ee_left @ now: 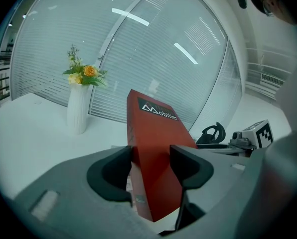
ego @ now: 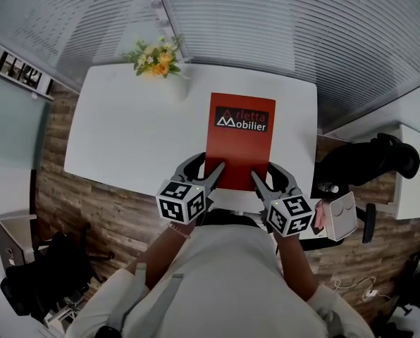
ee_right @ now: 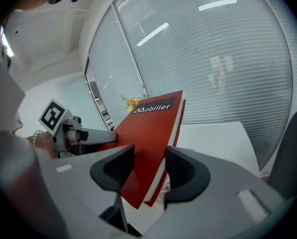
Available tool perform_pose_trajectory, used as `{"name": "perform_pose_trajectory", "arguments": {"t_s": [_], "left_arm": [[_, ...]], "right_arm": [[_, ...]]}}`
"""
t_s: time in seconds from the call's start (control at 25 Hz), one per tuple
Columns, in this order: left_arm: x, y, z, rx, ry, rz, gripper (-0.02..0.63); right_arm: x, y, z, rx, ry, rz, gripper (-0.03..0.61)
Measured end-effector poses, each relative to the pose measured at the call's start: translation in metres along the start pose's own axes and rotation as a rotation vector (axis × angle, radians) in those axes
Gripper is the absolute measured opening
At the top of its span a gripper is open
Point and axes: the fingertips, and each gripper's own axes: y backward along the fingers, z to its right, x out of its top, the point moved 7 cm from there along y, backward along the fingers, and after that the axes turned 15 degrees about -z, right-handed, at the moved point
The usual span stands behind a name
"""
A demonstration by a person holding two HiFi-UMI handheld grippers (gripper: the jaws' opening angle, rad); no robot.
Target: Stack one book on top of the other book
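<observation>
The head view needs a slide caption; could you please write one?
The left gripper and right gripper clamp the near corners of a red hardcover book over a white table.

white vase (ee_left: 78, 111) with yellow flowers (ee_left: 84, 72) at table (ego: 125, 139) far edge

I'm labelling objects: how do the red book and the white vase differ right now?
The red book is flat and rectangular; the white vase is tall and round. The left gripper and right gripper clamp the book's near corners; the vase stands free, upright. Both are over the white table.
</observation>
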Motion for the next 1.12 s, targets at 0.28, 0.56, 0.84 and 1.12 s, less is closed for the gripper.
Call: {"name": "perform_pose_trajectory", "arguments": {"t_s": [0.28, 0.56, 0.84, 1.12], "left_arm": [[-0.018, -0.021, -0.013, -0.026, 0.021, -0.042, 0.245], [-0.032, -0.042, -0.027, -0.030, 0.043, -0.076, 0.245], [-0.048, -0.061, -0.042, -0.032, 0.068, -0.112, 0.248], [-0.060, -0.075, -0.053, -0.027, 0.074, -0.150, 0.249]], "right_arm": [[-0.019, -0.016, 0.008, -0.013, -0.029, -0.046, 0.191], [-0.034, -0.037, 0.020, -0.008, -0.064, -0.081, 0.190], [-0.048, -0.058, 0.029, -0.004, -0.081, -0.130, 0.190], [-0.062, -0.075, 0.036, 0.004, -0.115, -0.162, 0.190]]}}
